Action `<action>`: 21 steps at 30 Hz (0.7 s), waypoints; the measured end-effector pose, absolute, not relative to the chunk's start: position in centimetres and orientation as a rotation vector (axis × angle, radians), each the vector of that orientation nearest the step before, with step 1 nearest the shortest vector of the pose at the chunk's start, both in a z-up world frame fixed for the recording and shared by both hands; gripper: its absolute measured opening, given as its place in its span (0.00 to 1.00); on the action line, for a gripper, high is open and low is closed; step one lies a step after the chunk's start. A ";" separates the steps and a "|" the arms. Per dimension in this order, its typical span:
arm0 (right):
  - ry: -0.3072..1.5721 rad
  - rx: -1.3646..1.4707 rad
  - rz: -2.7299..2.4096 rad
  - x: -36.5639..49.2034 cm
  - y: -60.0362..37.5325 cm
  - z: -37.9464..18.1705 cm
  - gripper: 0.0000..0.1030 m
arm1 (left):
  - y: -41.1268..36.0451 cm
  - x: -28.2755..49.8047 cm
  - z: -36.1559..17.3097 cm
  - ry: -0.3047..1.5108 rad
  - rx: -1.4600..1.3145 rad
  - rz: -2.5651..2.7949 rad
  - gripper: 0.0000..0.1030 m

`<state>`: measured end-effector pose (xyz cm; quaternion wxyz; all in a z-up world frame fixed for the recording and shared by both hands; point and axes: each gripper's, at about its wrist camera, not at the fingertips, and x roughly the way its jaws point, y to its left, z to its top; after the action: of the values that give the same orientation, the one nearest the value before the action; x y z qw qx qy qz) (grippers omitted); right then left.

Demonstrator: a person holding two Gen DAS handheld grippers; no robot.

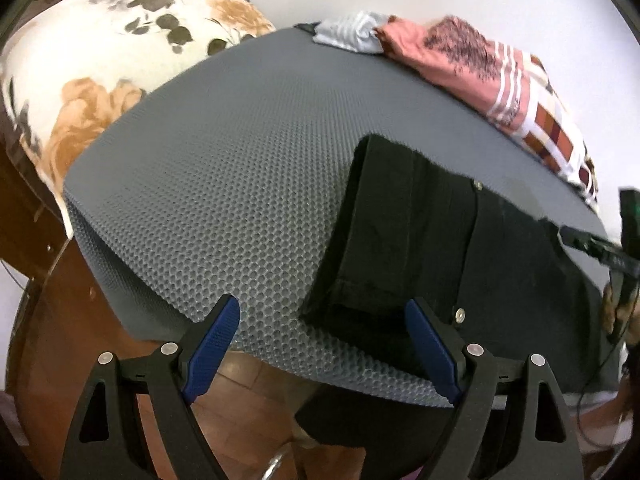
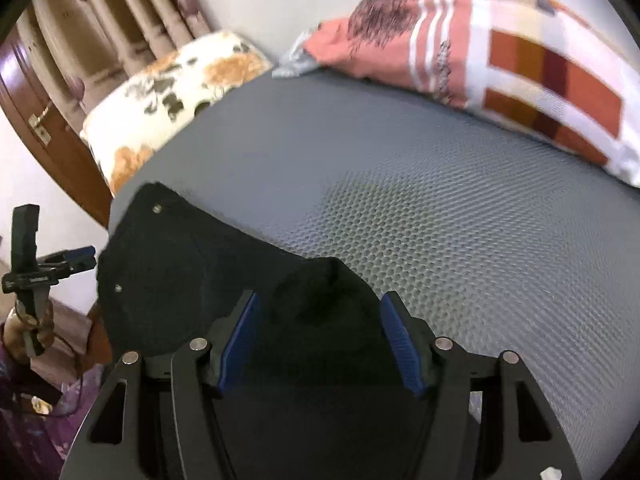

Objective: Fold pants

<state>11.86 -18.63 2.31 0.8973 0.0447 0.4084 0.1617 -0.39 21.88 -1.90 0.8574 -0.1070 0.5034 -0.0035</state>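
Note:
Black pants [image 1: 432,240] lie folded on a grey honeycomb mat [image 1: 224,184], with the leg hems at the near edge and metal buttons showing. My left gripper [image 1: 324,340] is open just above the mat's near edge, its right finger over the pants' hem, holding nothing. In the right wrist view the pants [image 2: 192,280] lie at the lower left of the mat [image 2: 440,208]. My right gripper [image 2: 320,340] is open with a raised fold of the black cloth between its blue pads, which stand apart from it. The right gripper also shows in the left wrist view [image 1: 592,244].
A floral cushion [image 1: 100,72] lies at the mat's far left. A pink and checked blanket [image 1: 500,84] and a striped grey cloth [image 1: 352,32] lie along the far edge by the white wall. Wooden furniture [image 1: 40,280] stands below left. Curtains [image 2: 120,12] hang beyond.

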 end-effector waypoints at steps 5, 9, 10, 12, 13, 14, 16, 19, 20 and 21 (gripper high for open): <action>0.928 0.020 0.373 13.9 -16.8 0.6 0.23 | 21.7 -0.3 -1.7 1.044 -0.184 -0.059 0.82; 0.882 0.046 0.361 13.7 -17.0 1.1 0.14 | 22.4 -0.4 -1.7 1.067 -0.173 -0.089 0.82; 0.869 0.052 0.351 13.6 -17.1 0.8 0.14 | 22.6 -0.4 -1.9 1.079 -0.185 -0.099 0.82; 0.843 0.087 0.344 13.3 -17.3 0.4 0.14 | 22.9 -0.5 -2.1 1.101 -0.217 -0.130 0.82; 0.833 0.109 0.344 13.2 -17.6 0.3 0.14 | 22.9 -0.5 -2.2 1.105 -0.233 -0.150 0.82; 0.826 0.128 0.345 13.1 -17.8 0.2 0.14 | 22.8 -0.5 -2.2 1.108 -0.250 -0.171 0.82; 0.803 0.172 0.356 12.8 -18.5 -0.2 0.14 | 22.6 -0.3 -2.4 1.118 -0.309 -0.231 0.82; 0.798 0.182 0.361 12.5 -18.9 -0.3 0.14 | 21.7 0.0 -2.4 1.117 -0.358 -0.300 0.79; 0.795 0.183 0.360 12.5 -18.9 -0.3 0.14 | 21.4 0.2 -2.5 1.123 -0.353 -0.305 0.73; 0.795 0.185 0.358 12.5 -18.9 -0.2 0.15 | 21.2 0.3 -2.6 1.129 -0.351 -0.305 0.72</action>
<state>12.50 -18.91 -0.25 0.9024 0.0892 0.3844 0.1731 0.35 21.22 -2.63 0.8194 -0.1650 0.5299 -0.1434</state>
